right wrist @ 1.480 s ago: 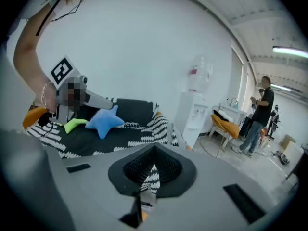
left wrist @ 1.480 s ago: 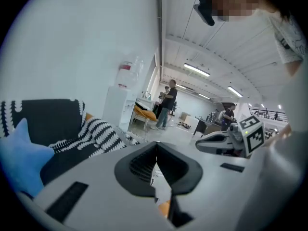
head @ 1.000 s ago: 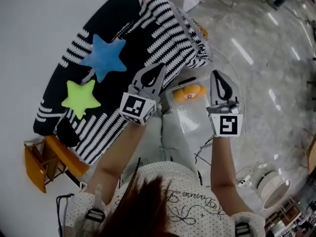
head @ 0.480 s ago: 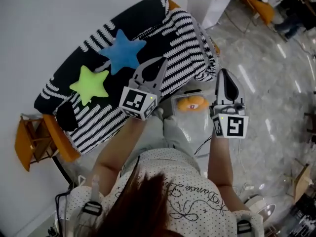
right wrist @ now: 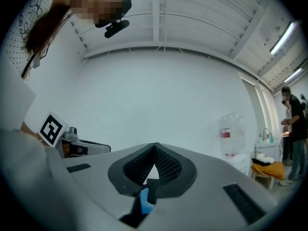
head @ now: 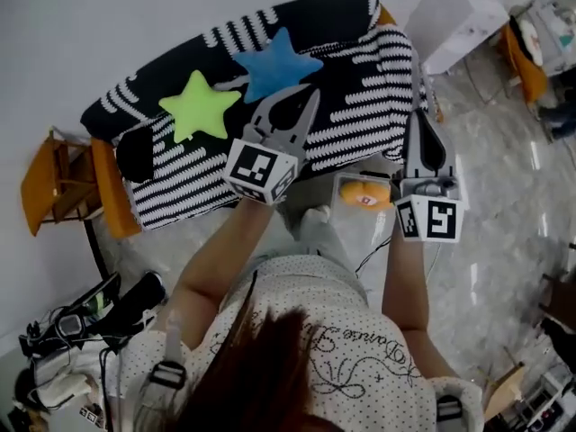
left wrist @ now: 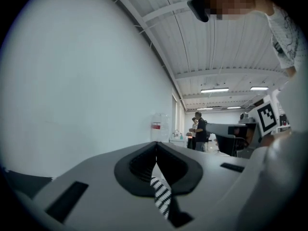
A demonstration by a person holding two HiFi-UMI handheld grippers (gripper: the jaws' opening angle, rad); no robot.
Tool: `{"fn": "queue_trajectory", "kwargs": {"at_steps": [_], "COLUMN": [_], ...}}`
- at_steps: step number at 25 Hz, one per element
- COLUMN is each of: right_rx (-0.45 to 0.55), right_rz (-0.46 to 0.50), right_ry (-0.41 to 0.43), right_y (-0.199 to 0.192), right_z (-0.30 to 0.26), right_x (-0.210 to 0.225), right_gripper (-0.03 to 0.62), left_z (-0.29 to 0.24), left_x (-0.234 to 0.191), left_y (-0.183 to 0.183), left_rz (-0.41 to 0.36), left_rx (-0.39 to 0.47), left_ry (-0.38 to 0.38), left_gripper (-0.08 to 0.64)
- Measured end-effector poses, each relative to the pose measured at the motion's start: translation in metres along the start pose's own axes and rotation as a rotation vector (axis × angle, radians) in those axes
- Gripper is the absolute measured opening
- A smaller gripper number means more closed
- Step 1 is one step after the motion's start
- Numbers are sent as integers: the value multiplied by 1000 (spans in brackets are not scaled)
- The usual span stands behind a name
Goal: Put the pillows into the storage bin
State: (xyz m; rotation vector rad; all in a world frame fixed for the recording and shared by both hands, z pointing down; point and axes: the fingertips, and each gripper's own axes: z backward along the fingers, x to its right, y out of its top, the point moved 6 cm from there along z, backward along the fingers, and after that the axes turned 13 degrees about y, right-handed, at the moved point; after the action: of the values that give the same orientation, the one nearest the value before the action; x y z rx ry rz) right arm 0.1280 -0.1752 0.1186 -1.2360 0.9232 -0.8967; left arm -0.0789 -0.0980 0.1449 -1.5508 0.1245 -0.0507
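A blue star pillow point(head: 274, 61) and a green star pillow point(head: 200, 106) lie on a couch under a black-and-white striped blanket point(head: 360, 124). Below the couch's edge stands a clear storage bin point(head: 378, 228) with an orange soft thing point(head: 364, 193) in it. My left gripper point(head: 309, 95) is shut and empty, its tip over the blanket just right of the blue star. My right gripper point(head: 418, 117) is shut and empty at the couch's right end, above the bin. In the gripper views the left gripper point(left wrist: 155, 144) and the right gripper point(right wrist: 155, 146) have their jaws pressed together, pointing level at a white wall.
An orange wooden stand point(head: 67, 183) sits at the couch's left end. A white box point(head: 459, 16) stands at the top right. Cables and devices point(head: 81, 318) lie on the floor at the lower left. Two people point(left wrist: 198, 133) stand far off; a water bottle point(right wrist: 228, 134) stands by the wall.
Both grippers have risen and come forward over the couch, staying shut. The head view has swung, so the couch now lies across the top of the picture.
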Motion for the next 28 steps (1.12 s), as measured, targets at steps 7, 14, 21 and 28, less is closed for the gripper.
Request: {"fn": "queue_trajectory", "kwargs": {"at_steps": [7, 14, 21, 28], "right_rx": [44, 54, 43, 35], "right_rz": [-25, -26, -41, -77], "right_ry": [269, 471, 526, 530], "right_y": [10, 18, 16, 11], "right_z": [-78, -169, -242, -291], "right_x": [-76, -210, -321, -371], "right_gripper": [11, 11, 11, 11], "left_z": [87, 197, 287, 323], "left_x": [-79, -197, -312, -382], "left_y": [22, 24, 24, 18], "left_rz": [-32, -5, -7, 10], "left_rx": [29, 26, 17, 1], "left_ry": [263, 468, 556, 597], "left_gripper": [5, 5, 5, 5]}}
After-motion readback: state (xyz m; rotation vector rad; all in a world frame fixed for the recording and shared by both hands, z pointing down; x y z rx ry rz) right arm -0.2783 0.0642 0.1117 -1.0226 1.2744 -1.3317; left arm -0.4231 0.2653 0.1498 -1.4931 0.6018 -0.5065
